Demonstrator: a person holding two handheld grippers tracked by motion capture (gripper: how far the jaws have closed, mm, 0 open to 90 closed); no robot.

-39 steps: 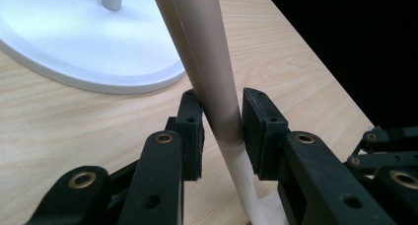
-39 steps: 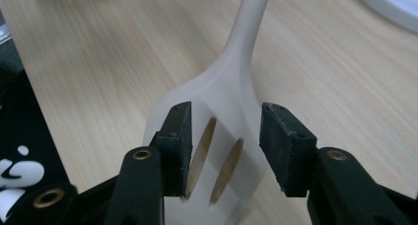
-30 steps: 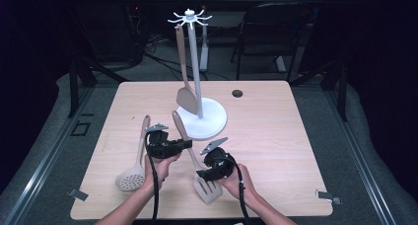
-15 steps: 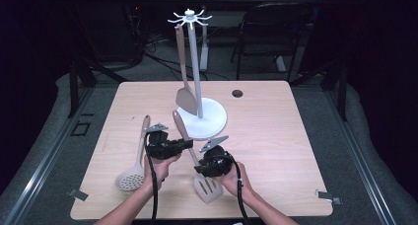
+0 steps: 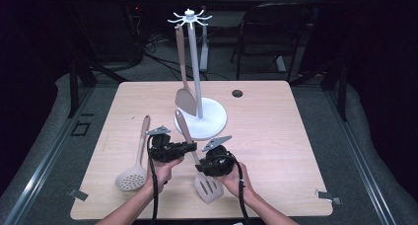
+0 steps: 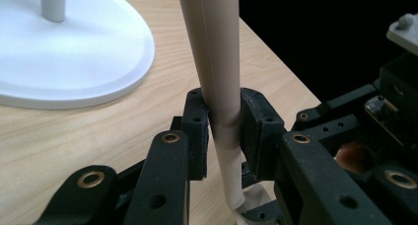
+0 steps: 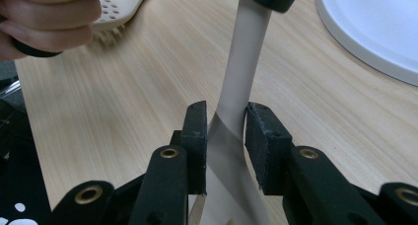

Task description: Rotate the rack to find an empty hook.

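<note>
While matte, tapered spatula handle point(image 6: 217, 72) looks smooth.

From above, my right gripper point(image 5: 209, 162) covers the neck of the slotted turner point(image 5: 209, 188), so I cannot see handle meet blade there. In the left gripper view the turner's handle runs off the top edge and its blade drops below the bottom edge behind the fingers point(image 6: 196, 131). The white stand base point(image 6: 74, 52) is cut by the left and top edges. In the right gripper view the skimmer point(image 7: 123, 3) is blurred and half hidden by my left hand point(image 7: 44, 20).
</note>
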